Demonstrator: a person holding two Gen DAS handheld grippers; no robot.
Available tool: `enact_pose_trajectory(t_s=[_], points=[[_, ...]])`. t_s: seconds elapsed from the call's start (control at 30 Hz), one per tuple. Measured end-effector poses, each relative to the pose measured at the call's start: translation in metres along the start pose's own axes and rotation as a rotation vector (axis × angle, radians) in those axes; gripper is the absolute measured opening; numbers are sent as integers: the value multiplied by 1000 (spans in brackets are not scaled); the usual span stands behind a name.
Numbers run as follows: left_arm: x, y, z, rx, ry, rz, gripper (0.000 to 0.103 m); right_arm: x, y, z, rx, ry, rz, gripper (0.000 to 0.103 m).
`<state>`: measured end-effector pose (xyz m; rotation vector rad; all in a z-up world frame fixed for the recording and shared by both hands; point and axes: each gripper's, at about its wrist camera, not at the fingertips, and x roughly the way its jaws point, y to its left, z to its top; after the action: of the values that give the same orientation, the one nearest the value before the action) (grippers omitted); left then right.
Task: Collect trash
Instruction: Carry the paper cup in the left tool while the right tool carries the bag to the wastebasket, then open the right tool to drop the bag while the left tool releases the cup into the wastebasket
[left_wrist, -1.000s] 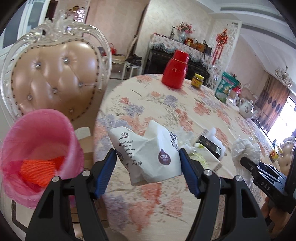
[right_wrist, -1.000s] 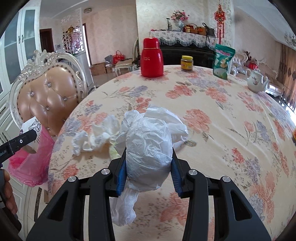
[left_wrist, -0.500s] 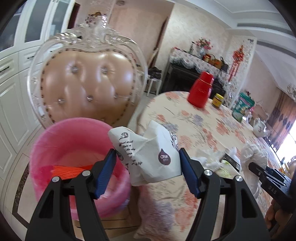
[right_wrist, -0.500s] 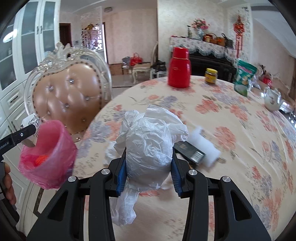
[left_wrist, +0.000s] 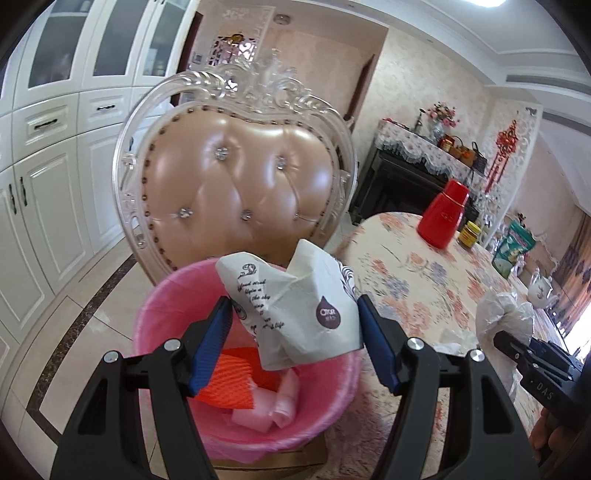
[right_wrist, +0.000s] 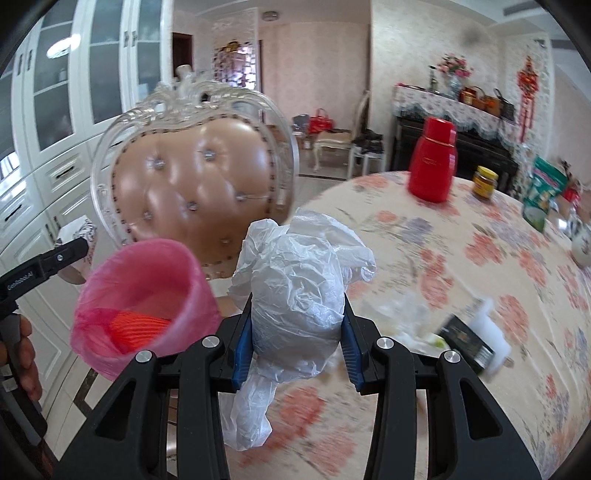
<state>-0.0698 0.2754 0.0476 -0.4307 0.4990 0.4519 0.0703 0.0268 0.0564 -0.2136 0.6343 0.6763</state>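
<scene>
step: carrying trash to the bin.
left tongs: gripping paper bag over the bin.
right tongs: gripping plastic wad, beside the bin, over the table.
next: release the bag, then bring the wad over the bin.

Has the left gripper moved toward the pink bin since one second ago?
Yes. The left gripper, with its paper bag, was over the table; now it is above the bin.

Left wrist view looks steeply down, close over the pink-lined bin, chair behind; right wrist view stands farther back, bin at lower left; both share chair, bin, floral table.
</scene>
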Motion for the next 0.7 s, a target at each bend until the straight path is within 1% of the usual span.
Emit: enact_pose_trajectory(t_s=[0.1, 0.37, 0.7], points=[[-1, 11, 4, -13, -7, 12, 66, 7, 25, 8, -30, -1, 36, 40], [-5, 38, 12, -41, -21, 42, 66, 29, 75, 22, -83, 14, 129, 40], [-8, 54, 16, -62, -30, 61, 67, 57, 117, 23, -136, 64, 209, 40]])
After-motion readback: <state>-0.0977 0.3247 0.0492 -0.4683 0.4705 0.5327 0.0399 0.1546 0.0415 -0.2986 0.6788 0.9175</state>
